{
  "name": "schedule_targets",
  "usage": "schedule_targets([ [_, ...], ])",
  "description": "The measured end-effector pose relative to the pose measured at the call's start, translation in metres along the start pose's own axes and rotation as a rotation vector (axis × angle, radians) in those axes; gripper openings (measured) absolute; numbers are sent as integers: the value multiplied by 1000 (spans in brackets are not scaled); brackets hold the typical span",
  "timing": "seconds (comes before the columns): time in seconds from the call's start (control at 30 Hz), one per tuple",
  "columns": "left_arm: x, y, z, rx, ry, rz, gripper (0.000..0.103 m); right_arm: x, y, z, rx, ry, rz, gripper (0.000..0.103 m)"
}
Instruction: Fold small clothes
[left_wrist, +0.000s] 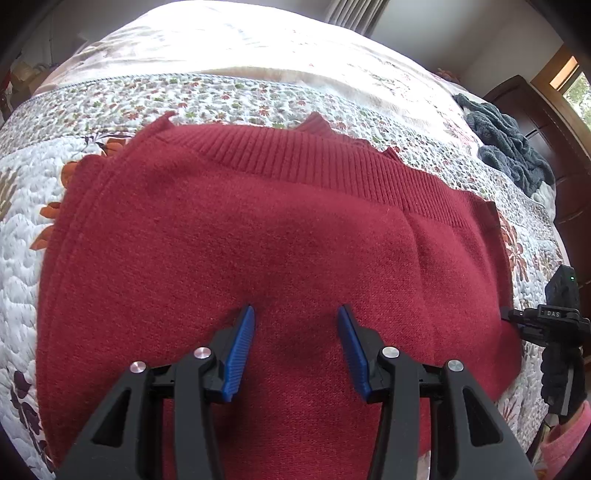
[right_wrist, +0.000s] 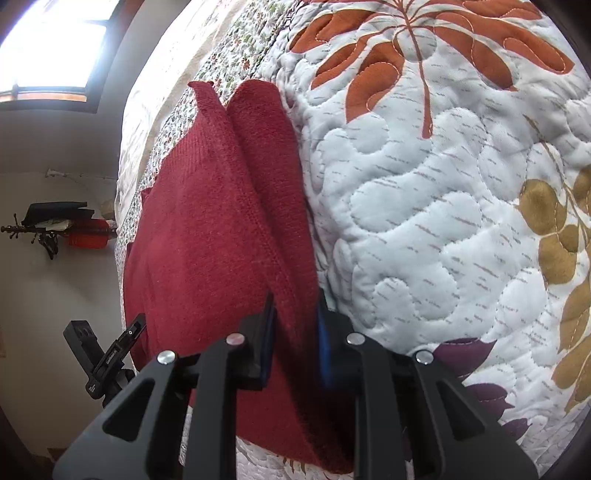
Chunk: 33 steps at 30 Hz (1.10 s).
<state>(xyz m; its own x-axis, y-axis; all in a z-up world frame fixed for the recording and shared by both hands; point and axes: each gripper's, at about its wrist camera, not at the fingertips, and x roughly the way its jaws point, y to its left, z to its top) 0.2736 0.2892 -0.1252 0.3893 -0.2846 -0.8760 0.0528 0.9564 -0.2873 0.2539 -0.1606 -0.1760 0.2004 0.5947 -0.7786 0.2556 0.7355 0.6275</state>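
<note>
Quilted bed, with red sweater spread flat on top. Left gripper open over the knit, holding nothing; right gripper clamped on the side edge (thick layers). Risk: fold slipping loose if pulled unevenly.

A home bedroom: a bed under a floral quilt, dark wooden headboard, curtains, and a window letting daylight in.

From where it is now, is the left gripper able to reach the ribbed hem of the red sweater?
Probably yes. The left gripper is open above the red sweater, and only flat knit lies between it and the ribbed hem. Nothing blocks the way.
</note>
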Motion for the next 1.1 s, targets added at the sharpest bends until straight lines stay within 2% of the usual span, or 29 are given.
schedule_targets([
  [0.23, 0, 0, 0, 2, 3, 4, 47, -2, 1, -3, 27, -11, -1, 15],
  [0.33, -8, -2, 0, -2, 9, 9, 47, -13, 15, -5, 24, -31, -2, 13],
  [0.43, -21, -2, -4, 9, -4, 9, 47, -27, 49, -7, -45, -54, 13, 13],
  [0.63, -41, 9, -6, -23, -21, -16, 47, -32, 140, -13, -254, -60, -60, 13],
  [0.77, -48, 14, -4, -33, -34, -22, 48, -18, 182, -19, -330, -34, -74, 13],
  [0.9, -54, 20, -4, -51, -42, -33, 48, 9, 215, -28, -410, -1, -123, 13],
  [1.1, -57, 30, -3, -86, -49, -49, 48, 63, 237, -42, -486, 85, -198, 13],
])
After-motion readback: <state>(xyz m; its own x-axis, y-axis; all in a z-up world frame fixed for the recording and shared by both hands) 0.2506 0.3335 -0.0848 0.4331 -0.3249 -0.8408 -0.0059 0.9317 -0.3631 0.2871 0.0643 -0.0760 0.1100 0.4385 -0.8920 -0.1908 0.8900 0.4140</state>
